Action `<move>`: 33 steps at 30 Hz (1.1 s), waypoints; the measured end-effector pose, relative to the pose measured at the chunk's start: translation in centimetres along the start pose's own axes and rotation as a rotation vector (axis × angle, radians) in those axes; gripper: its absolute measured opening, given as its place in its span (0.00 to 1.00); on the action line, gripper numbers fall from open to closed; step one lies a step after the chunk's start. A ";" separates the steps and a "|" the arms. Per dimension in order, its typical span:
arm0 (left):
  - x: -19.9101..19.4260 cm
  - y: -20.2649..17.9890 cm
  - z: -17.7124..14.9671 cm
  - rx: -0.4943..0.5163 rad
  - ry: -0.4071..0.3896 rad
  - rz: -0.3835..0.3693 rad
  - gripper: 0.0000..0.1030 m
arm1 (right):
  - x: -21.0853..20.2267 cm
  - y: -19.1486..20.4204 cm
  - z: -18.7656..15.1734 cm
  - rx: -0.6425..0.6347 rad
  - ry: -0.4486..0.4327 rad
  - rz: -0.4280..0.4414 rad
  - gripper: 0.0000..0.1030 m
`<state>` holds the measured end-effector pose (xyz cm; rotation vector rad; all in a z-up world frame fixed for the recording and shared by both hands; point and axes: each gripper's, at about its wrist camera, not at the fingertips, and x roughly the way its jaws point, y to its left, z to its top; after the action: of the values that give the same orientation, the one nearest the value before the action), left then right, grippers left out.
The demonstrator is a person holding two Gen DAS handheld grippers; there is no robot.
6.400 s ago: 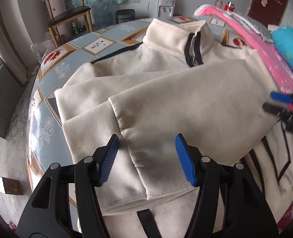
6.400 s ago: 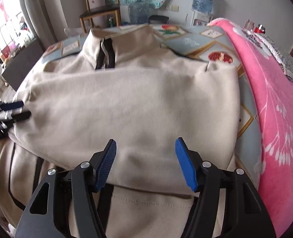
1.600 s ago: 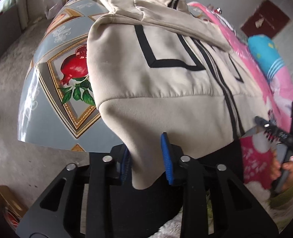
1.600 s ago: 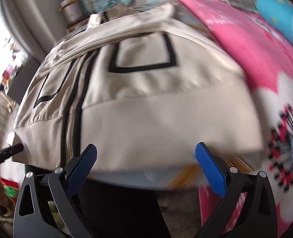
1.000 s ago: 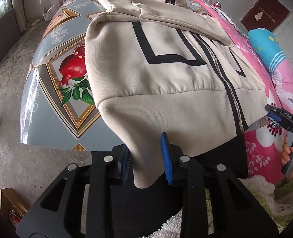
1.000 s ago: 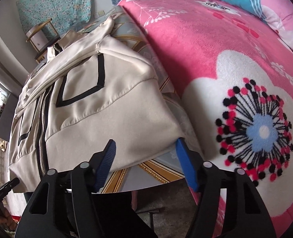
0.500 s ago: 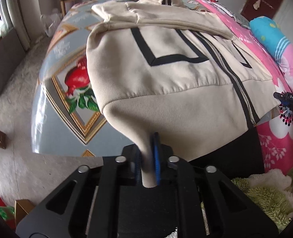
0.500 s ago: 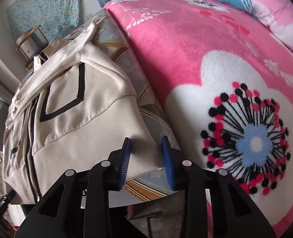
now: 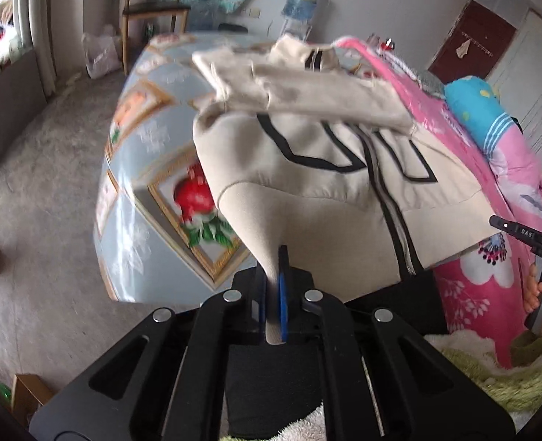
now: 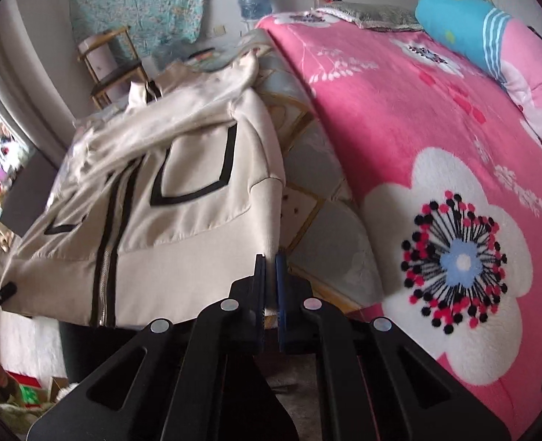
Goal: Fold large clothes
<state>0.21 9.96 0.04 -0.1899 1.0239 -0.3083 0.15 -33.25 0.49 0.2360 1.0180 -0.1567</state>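
- Left gripper (image 9: 274, 294) down front, blue fingers (image 9: 282, 294) pinched tight on the jacket's (image 9: 307, 220) ribbed hem corner; the cloth tip pokes out below them, the fold between hidden.
- Right gripper (image 10: 270, 286) likewise clamped on the other hem corner (image 10: 271, 228), fingers nearly edge-on, so little of the pinched cloth shows.
- The jacket is cream, smooth-woven with a ribbed waistband, black piping and a central zip (image 9: 392, 213); motion blur softens its far half.
- It lies on the desk (image 9: 142, 191), a glossy blue cover with a fruit print, hem lifted towards the cameras, collar (image 9: 307, 55) farthest away, long axis running near to far.
- Sleeve (image 9: 307, 88) folded across the chest.
- Fleecy pink blanket (image 10: 418, 147) beside it.
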 end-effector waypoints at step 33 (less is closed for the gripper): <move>8.6 6.4 16.6 -0.232 -0.062 0.029 0.48 | 15.0 2.3 19.6 0.057 -0.049 0.129 0.16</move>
<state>19.68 13.30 -0.40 -0.3919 0.9990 -0.1556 24.53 -36.57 -2.25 0.3471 0.9477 -0.0739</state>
